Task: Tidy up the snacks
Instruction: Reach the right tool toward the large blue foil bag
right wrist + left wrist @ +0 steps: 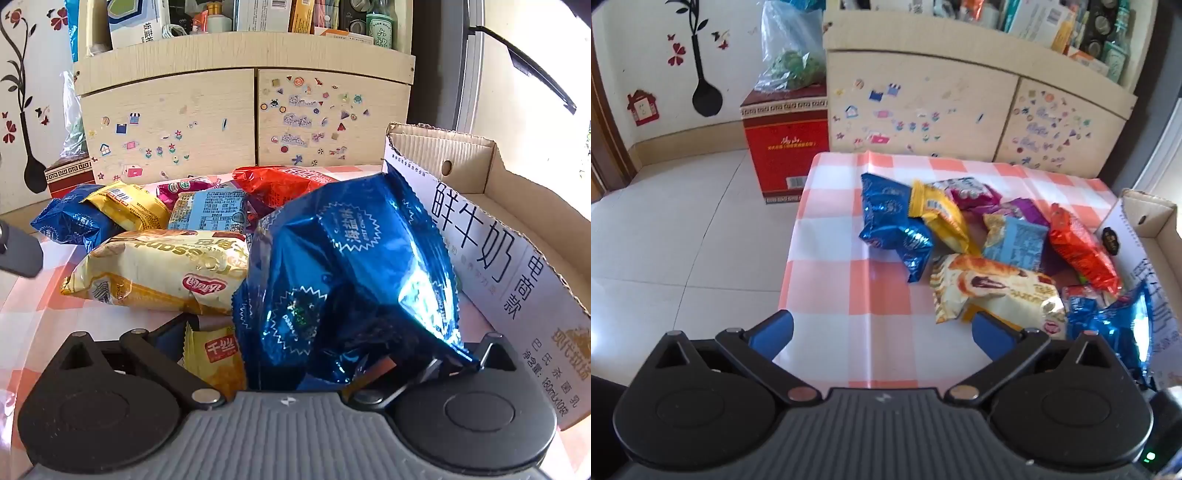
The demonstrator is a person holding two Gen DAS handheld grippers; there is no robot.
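A pile of snack packets lies on the checked tablecloth point(842, 280): two blue foil packets point(890, 225), a yellow one point(942, 218), a cream croissant packet point(993, 291), a light blue one point(1015, 240), a red one point(1082, 251). My left gripper point(882, 332) is open and empty above the cloth's near edge, left of the croissant packet. A large blue foil packet point(347, 280) sits between the jaws of my right gripper point(317, 347), beside the cardboard box point(517, 229); its fingers are hidden. It also shows in the left wrist view point(1119, 321).
A small yellow packet point(218, 358) lies under the right gripper. A sticker-covered cabinet point(960, 107) stands behind the table. A red box point(786, 147) with a plastic bag on top stands on the tiled floor at left.
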